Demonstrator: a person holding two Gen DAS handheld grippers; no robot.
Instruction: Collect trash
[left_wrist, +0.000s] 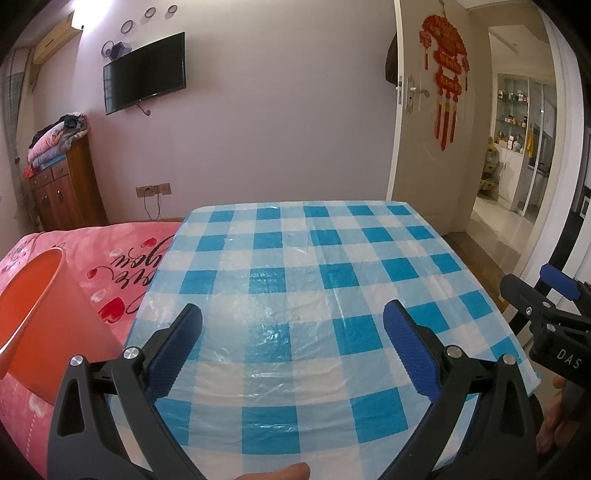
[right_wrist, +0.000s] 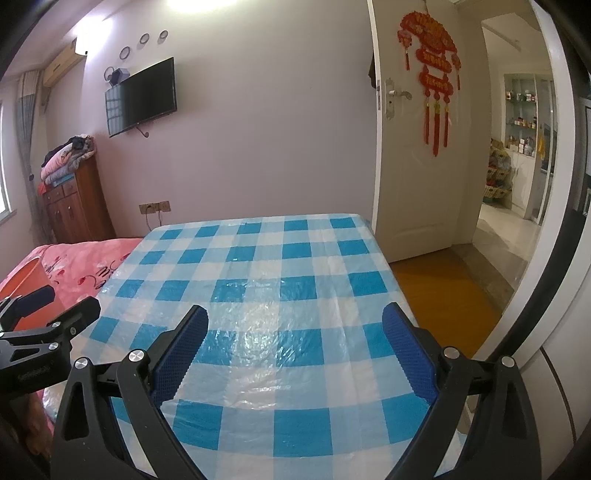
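A table with a blue and white checked plastic cloth (left_wrist: 295, 280) fills the middle of both views (right_wrist: 266, 295); no trash shows on it. An orange bin (left_wrist: 44, 317) stands on the pink bed to the table's left, and its edge shows in the right wrist view (right_wrist: 26, 280). My left gripper (left_wrist: 291, 325) is open and empty over the table's near part. My right gripper (right_wrist: 295, 325) is open and empty over the near right part. The right gripper shows at the right edge of the left wrist view (left_wrist: 543, 306); the left gripper shows at the left edge of the right wrist view (right_wrist: 55, 310).
A pink bedspread (left_wrist: 110, 266) lies left of the table. A wooden cabinet (left_wrist: 62, 192) with folded blankets stands at the far left wall under a television (left_wrist: 144, 74). An open door (left_wrist: 428, 129) with a red ornament leads to a hallway at the right.
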